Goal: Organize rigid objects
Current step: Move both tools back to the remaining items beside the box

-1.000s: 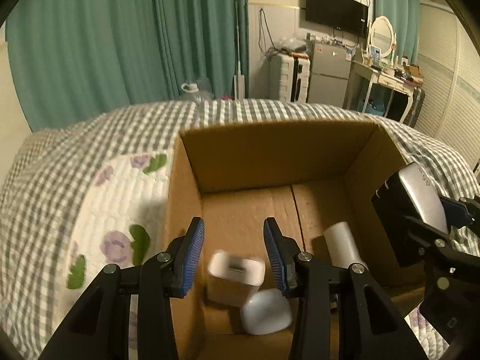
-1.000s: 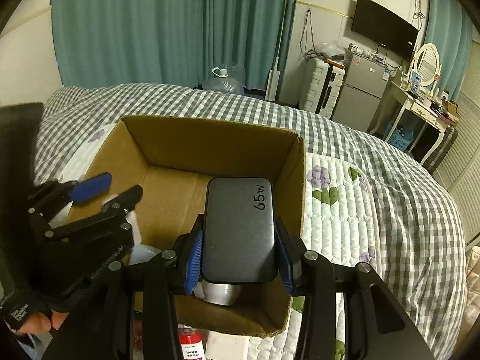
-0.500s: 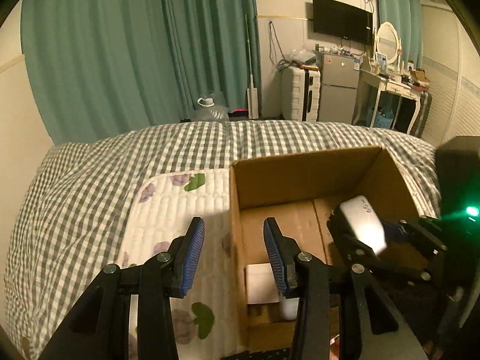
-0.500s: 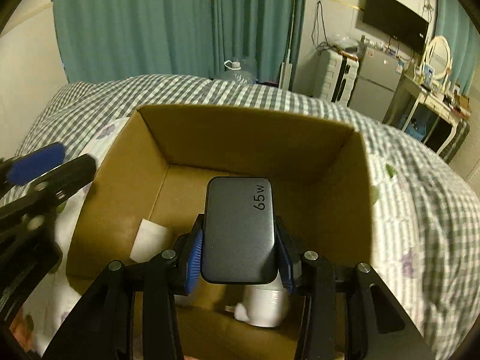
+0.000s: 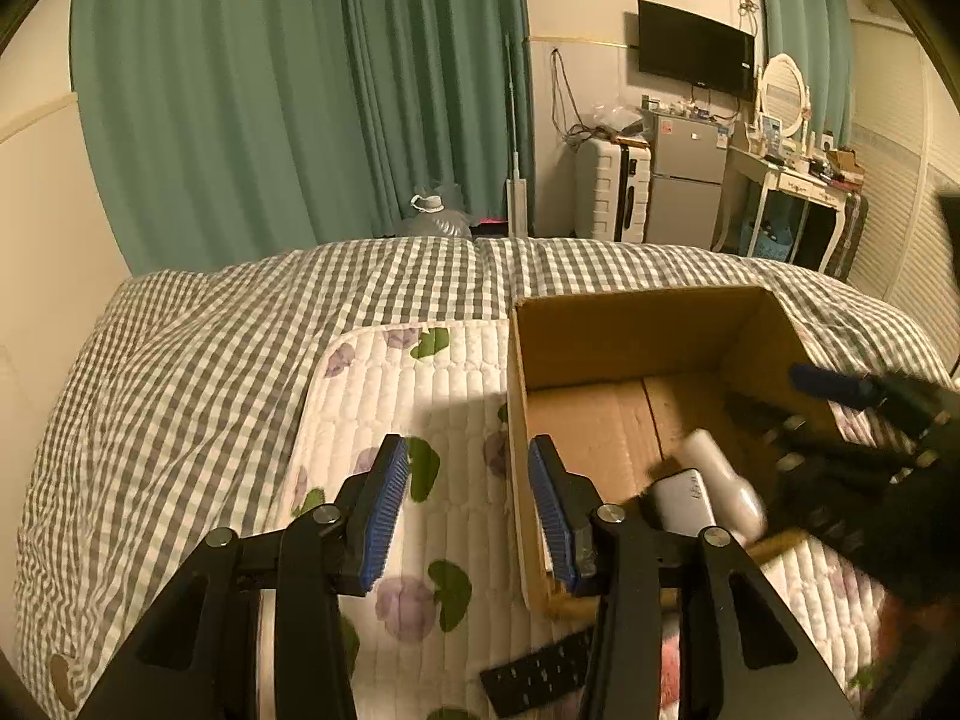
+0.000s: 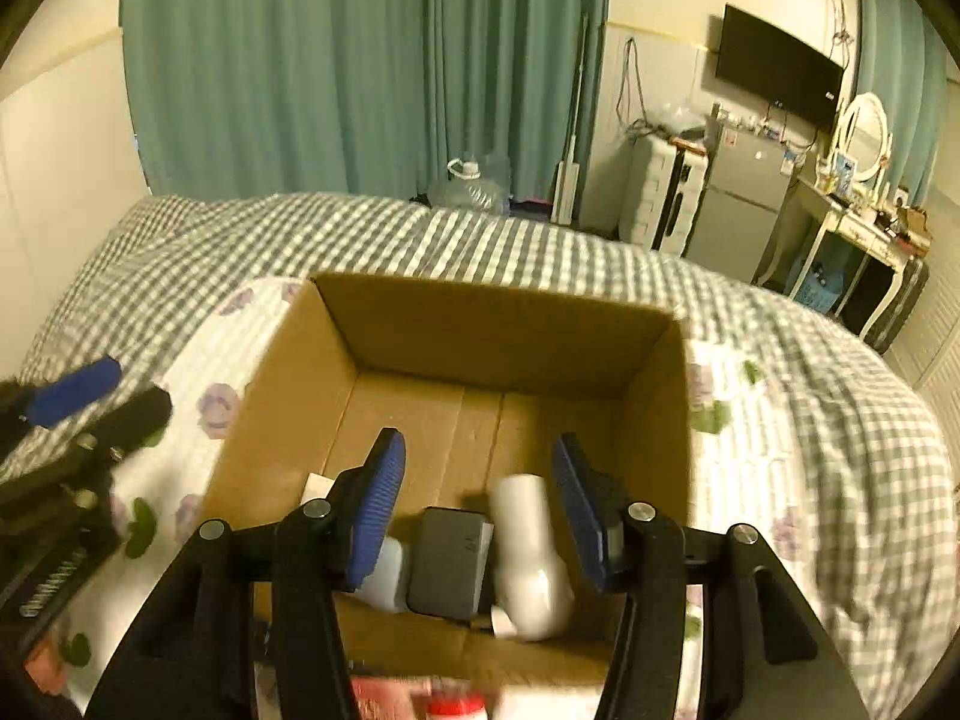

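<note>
An open cardboard box (image 6: 498, 330) sits on the bed. Inside lie a dark grey 65 W charger (image 6: 449, 561), a white cylinder (image 6: 531, 546) to its right, and white pieces (image 6: 387, 570) to its left. My right gripper (image 6: 477, 504) is open and empty above the charger. My left gripper (image 5: 468, 510) is open and empty, straddling the box's left wall (image 5: 519, 450), over the quilt. In the left wrist view the charger (image 5: 684, 501) and cylinder (image 5: 723, 480) show in the box, with the right gripper (image 5: 840, 414) at the right.
A white floral quilt (image 5: 384, 396) lies on a grey checked blanket (image 5: 180, 372). A black remote (image 5: 534, 675) lies near the box's front. A red-capped item (image 6: 450, 705) sits just in front of the box. Curtains, fridge and dressing table stand beyond the bed.
My right gripper opened and the grey charger now lies in the box. My left gripper drew back and left, out of the box.
</note>
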A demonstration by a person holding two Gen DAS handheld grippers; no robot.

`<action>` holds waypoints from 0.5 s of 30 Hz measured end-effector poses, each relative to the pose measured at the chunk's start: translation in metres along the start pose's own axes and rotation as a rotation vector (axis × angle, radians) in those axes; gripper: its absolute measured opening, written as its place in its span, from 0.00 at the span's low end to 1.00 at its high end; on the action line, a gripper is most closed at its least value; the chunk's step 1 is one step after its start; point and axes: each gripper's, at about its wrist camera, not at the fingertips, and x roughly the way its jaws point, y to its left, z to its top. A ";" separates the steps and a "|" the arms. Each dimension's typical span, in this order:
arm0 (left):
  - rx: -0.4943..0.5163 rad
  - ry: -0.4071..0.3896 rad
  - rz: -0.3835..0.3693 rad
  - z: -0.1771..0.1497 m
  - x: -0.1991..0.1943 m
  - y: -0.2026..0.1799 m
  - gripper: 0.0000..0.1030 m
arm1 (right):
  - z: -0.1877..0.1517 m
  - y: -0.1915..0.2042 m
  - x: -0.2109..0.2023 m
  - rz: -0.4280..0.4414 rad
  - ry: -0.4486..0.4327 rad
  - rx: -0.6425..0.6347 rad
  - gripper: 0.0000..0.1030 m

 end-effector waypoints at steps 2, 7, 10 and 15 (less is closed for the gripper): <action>0.005 -0.005 0.004 -0.007 -0.013 -0.002 0.61 | -0.003 -0.004 -0.026 -0.006 -0.014 -0.007 0.56; -0.005 -0.013 0.021 -0.032 -0.038 -0.005 0.94 | -0.023 -0.017 -0.073 0.018 -0.015 -0.008 0.72; -0.006 0.025 0.000 -0.049 -0.042 -0.010 0.94 | -0.045 -0.022 -0.088 0.016 0.011 -0.015 0.72; -0.055 0.082 -0.028 -0.079 -0.039 -0.015 0.94 | -0.090 -0.018 -0.079 0.020 0.093 -0.026 0.72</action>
